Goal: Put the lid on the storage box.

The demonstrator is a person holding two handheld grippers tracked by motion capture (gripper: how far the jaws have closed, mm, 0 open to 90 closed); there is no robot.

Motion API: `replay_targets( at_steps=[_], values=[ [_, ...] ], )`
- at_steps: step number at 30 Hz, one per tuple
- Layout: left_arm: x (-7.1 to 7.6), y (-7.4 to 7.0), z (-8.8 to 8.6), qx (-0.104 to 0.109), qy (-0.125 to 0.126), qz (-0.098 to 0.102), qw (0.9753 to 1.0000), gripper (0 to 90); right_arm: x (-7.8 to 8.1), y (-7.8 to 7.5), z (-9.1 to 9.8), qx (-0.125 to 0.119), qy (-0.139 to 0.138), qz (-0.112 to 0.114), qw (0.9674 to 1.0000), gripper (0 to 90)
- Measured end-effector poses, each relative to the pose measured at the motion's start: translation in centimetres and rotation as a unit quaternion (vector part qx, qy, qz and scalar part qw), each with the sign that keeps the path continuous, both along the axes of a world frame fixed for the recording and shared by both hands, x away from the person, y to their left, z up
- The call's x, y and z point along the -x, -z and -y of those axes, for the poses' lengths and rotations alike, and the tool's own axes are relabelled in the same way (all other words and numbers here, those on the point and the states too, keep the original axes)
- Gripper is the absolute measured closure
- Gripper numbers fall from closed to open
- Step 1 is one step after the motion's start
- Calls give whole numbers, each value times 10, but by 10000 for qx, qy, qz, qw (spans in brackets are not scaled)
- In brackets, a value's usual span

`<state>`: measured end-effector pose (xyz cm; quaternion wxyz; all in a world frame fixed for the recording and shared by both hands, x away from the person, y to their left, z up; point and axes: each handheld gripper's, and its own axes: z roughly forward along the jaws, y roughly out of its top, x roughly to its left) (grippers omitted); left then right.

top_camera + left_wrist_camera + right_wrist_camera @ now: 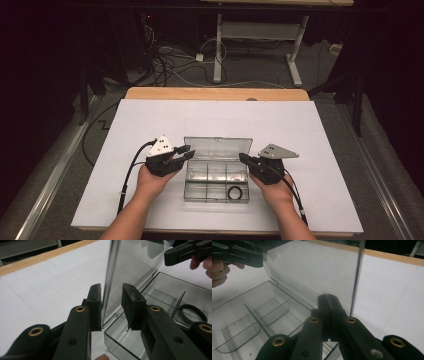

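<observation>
I see a clear plastic compartment box lying at the middle of a white paper sheet that covers a wooden-edged table; the box is rectangular, smooth and glossy, with thin see-through dividers splitting its tray into several cells; its hinged lid stands raised at the far side, flat and transparent with rounded corners; a black ring lies in the near right cell, thin and round. My left gripper sits at the box's left end, matte black with brass-coloured rivets and a grey three-cornered plate on top; in the left gripper view its jaws stand apart with the lid's left edge running upright between the two blocky pads; the left pad lies against or just beside that edge, while a clear gap shows between the lid and the right pad, so I read these jaws as open around the lid rather than clamped on it. My right gripper rests at the box's right end; in the right gripper view its jaws are pressed fully together with nothing between them, their tip just beside the lid's right edge, on the tray's side of it; whether the tip touches the lid I cannot tell.
</observation>
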<state>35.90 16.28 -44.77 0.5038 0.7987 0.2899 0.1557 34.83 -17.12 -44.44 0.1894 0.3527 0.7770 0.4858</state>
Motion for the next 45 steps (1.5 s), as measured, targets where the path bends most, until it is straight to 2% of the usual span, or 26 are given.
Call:
replay_targets(
  at_steps=[3, 11, 13, 20, 24, 27, 30, 35, 45],
  values=[
    [2, 1, 0, 20, -6, -6, 10000, 676, 2, 1, -1, -2, 4, 6, 10000, 900],
    [10, 4, -4, -56, -74, -190, 9998, 622, 7, -1, 0, 4, -33, 35, 10000, 900],
    [14, 6, -7, -113, -102, -216, 9997, 621, 9, 0, 0, 4, -36, 32, 10000, 900],
    [33, 12, -22, -73, -149, -502, 9986, 605, 15, 1, 3, 3, -57, 31, 10000, 900],
    [43, 15, -23, 64, -22, -611, 9981, 657, 18, 2, 4, -9, -58, 26, 10000, 900],
    [47, 14, -22, 233, 90, -633, 9977, 780, 21, 4, 4, 1, -98, 34, 9999, 900],
    [47, 15, -17, 246, 198, -703, 9970, 865, 24, 5, 4, 13, -125, 34, 9999, 900],
    [51, 16, -9, 275, 345, -677, 9967, 872, 30, 7, 5, 23, -147, 34, 9999, 900],
    [55, 14, -9, 435, 373, -626, 9964, 872, 40, 11, 6, 63, -189, 38, 9998, 900]
  ],
)
